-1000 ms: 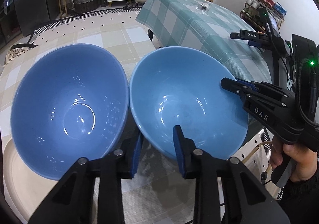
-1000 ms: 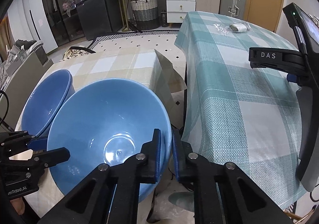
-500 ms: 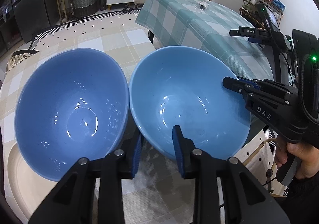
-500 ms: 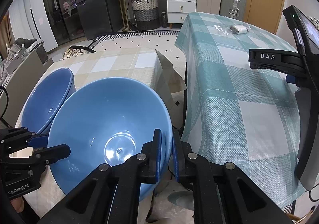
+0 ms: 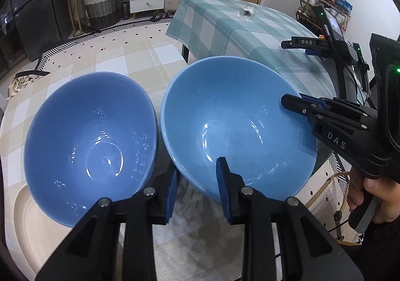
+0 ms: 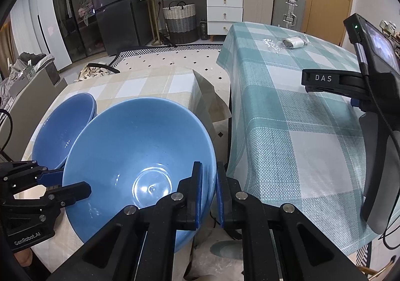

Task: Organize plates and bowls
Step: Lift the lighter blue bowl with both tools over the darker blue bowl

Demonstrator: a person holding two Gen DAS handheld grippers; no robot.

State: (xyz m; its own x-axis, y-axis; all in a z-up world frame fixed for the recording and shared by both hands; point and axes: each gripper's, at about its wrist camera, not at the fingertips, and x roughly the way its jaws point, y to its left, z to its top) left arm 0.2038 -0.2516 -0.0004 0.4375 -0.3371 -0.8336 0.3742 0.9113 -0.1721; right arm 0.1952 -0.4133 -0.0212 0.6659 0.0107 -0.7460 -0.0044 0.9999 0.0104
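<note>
Between the right gripper's (image 6: pixel 208 192) pads, the lighter blue bowl's (image 6: pixel 140 156) rim

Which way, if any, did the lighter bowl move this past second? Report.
Yes, slightly upward: the lighter bowl stands higher against the teal tablecloth.

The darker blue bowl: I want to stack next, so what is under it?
A cream plate shows under the darker blue bowl; whether they touch is hidden.

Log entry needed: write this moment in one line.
right gripper: shut on lighter bowl | left gripper: astride its rim, grip unclear
</note>
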